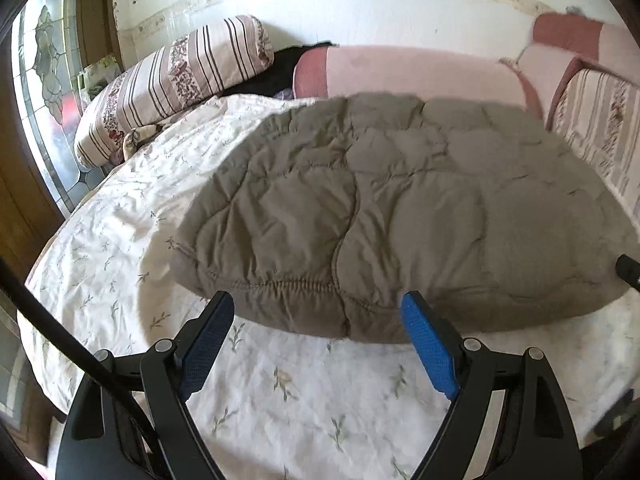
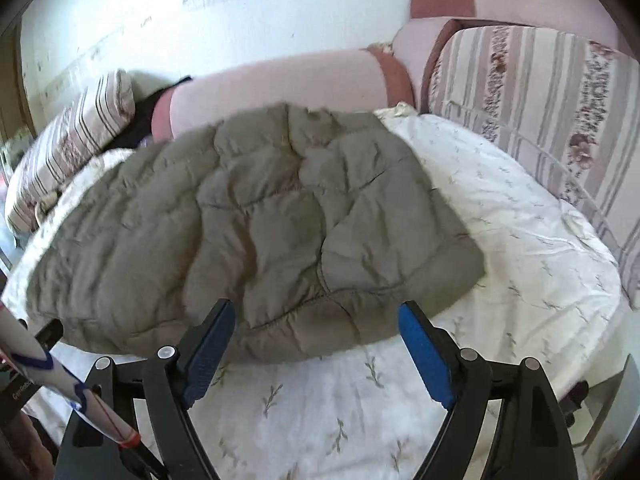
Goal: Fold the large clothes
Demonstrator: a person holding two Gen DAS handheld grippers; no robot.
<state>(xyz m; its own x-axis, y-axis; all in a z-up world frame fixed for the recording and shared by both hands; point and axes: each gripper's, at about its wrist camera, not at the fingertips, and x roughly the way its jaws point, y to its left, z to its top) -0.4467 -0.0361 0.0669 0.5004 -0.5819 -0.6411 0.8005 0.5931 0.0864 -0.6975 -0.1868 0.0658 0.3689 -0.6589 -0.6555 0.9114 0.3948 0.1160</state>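
A grey-brown quilted puffer garment (image 1: 392,208) lies folded on the bed, and also shows in the right wrist view (image 2: 256,232). My left gripper (image 1: 318,320) is open and empty, its blue pads just short of the garment's near hem. My right gripper (image 2: 316,328) is open and empty, also at the near edge of the garment. A dark bit of the right gripper (image 1: 628,270) shows at the right edge of the left wrist view.
The bed has a white floral sheet (image 1: 120,248). Striped floral cushions stand at the left (image 1: 176,80) and right (image 2: 540,120). A pink bolster (image 1: 420,72) lies along the white wall behind. A stained-glass window (image 1: 44,64) is at the far left.
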